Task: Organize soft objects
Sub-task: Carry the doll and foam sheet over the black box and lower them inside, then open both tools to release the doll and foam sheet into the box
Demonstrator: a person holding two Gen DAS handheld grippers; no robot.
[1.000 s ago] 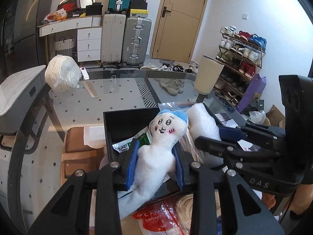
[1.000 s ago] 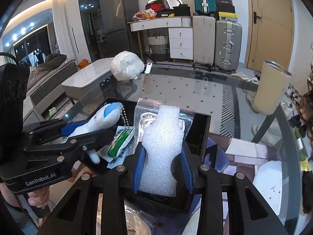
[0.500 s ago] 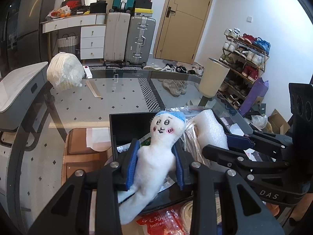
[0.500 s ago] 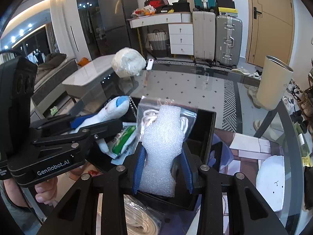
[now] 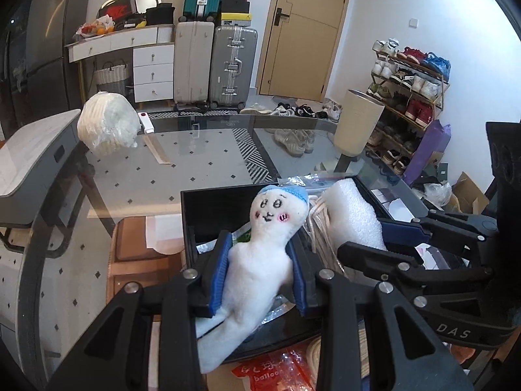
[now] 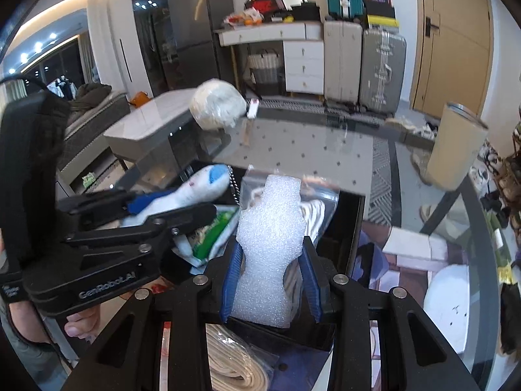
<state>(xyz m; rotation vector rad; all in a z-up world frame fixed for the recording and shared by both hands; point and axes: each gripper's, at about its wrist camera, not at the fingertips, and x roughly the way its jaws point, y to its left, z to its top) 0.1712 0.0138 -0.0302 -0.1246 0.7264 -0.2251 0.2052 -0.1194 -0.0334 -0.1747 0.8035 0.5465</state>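
A round glass-topped table (image 5: 202, 150) is carrying everything here, and a shallow black rectangular tray (image 5: 208, 205) is sitting on it at the near edge. A cream cylindrical container (image 5: 356, 127) is standing at the far right of the table, and a white plastic-wrapped bundle (image 5: 105, 125) is resting at the far left, with a small white and red remote (image 5: 145, 123) lying just beside it. The left gripper (image 5: 259, 270) is pressing its 2 blue-padded jaws against the waist of a white plush doll with a blue cap and a stitched face (image 5: 260, 254), holding it tilted above the tray with the head pointing away from the camera and the legs hanging below the jaws. The right gripper (image 6: 272, 277) is squeezing a white block of packing foam (image 6: 270, 244) between its 2 blue pads, narrowed enough to pinch the foam's middle, and is holding it upright over the tray's right half (image 6: 353, 228). Inside the tray, a clear zip bag of cream cord (image 6: 312, 208) is lying behind the foam, and a green and white packet (image 6: 211, 238) is sitting between the 2 grippers. A second clear bag of coiled cream rope (image 6: 234, 365) is lying on the table just in front of the tray, beside a red printed plastic packet (image 5: 270, 373).
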